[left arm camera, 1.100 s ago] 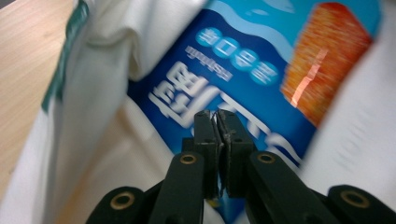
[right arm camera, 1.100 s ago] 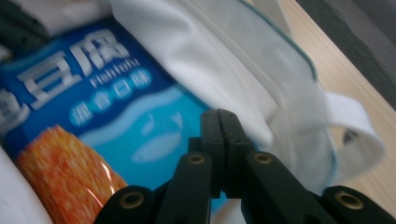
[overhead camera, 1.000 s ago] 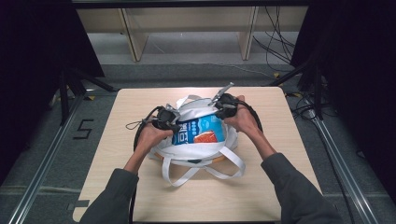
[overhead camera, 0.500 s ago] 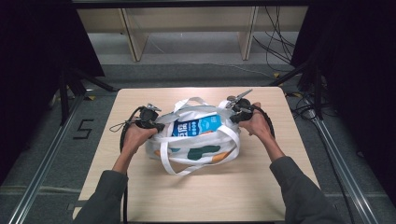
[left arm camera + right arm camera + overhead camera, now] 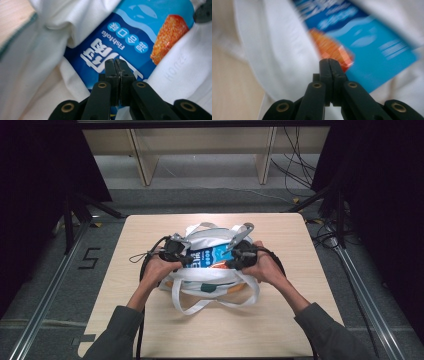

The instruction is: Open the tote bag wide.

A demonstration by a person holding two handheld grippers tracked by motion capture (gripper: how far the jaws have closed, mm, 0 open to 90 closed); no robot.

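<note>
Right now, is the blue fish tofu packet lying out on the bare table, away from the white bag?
No, the blue packet sits inside the open white bag, with white cloth around it.

Tote bags: one white bag [image 5: 210,277] is lying on the table.
Bag handles: two white loops are showing, one [image 5: 202,227] at the far side, one [image 5: 200,304] trailing toward the person.
Blue packets: one fish tofu packet [image 5: 209,257] is sitting in the bag's mouth.
Grippers: two, the left gripper [image 5: 189,261] and the right gripper [image 5: 226,263], are pressing in.
Tables: one wooden table [image 5: 280,320] is standing here.
</note>
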